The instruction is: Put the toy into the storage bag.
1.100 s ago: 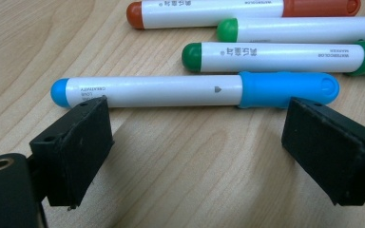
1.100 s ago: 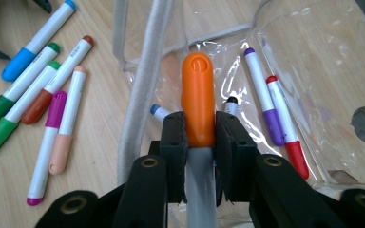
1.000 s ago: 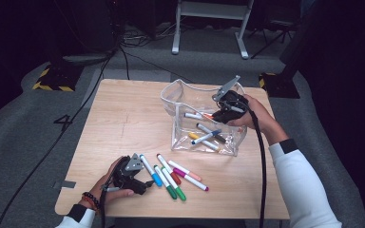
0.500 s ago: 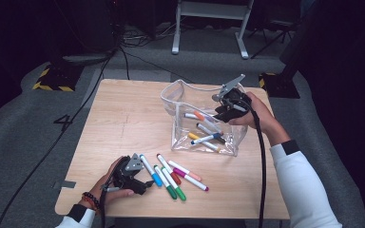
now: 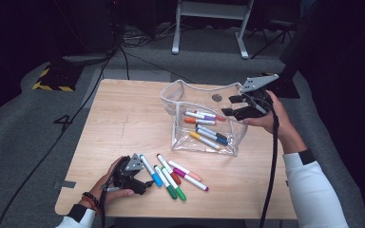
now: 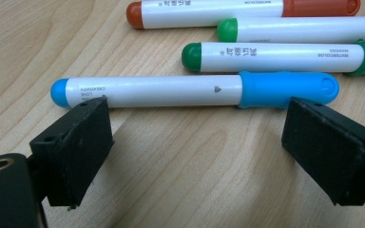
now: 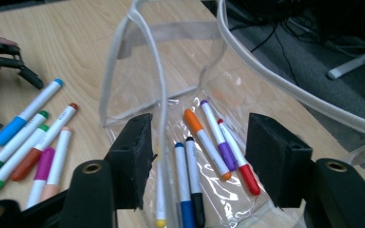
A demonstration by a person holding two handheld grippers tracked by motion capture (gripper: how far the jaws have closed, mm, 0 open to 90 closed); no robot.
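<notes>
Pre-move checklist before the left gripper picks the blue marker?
1. Left gripper open: ok.
2. Blue marker lined up ahead of the jaws, not yet between them: not ok.
3. Green marker apart from the blue one: ok.
4. Right gripper, jaws just opening, nothing held: ok.
5. Clear pouch mouth open: ok.
6. Right gripper clear of pouch rim: not ok.

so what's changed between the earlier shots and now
The right tool has lifted out of the clear pouch toward its right rim, and its jaws have just been opening, nothing between them. The left tool stayed open beside the blue marker; the loose markers haven't moved.
</notes>
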